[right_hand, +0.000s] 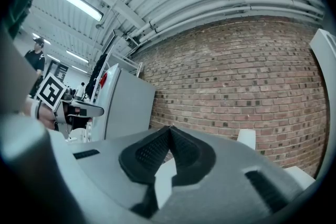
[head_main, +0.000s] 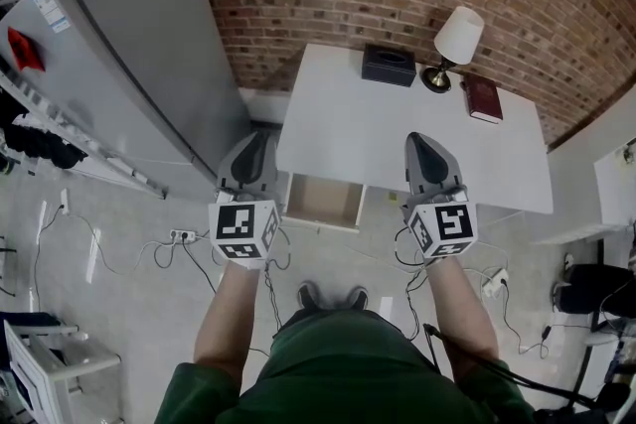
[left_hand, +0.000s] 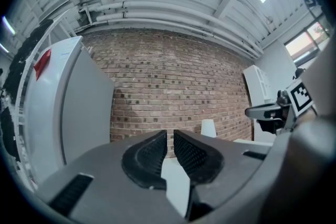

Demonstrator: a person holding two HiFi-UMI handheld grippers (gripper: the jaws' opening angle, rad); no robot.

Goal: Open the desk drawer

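The left gripper's (left_hand: 170, 136) jaws are narrowly apart, a thin slit between the ribbed pads with nothing in it. The right gripper's (right_hand: 169, 131) jaws meet at the tips and are also empty. Both gripper views look level across the room at the brick wall (left_hand: 173, 86), not down at any furniture. Neither gripper touches anything.

In the head view the grippers flank the drawer (head_main: 323, 201), the left one just to its left and the right one over the desk's (head_main: 397, 134) front edge to its right. The drawer sits under the desk's left end. It is out from the front, its tan inside showing behind a white front panel. No handle can be made out.

At the back of the desk stand a black box (head_main: 389, 65), a lamp (head_main: 457, 40) and a red book (head_main: 484, 99), all well clear of the drawer. A grey fridge (head_main: 139, 65) stands to the left.

The opening looks done, or close to it, with both grippers away from the drawer. If more travel is wanted, one gripper must drop to the front panel and widen its jaws. It would then take the panel's top edge and draw straight back toward the person. The left gripper looks the handier.
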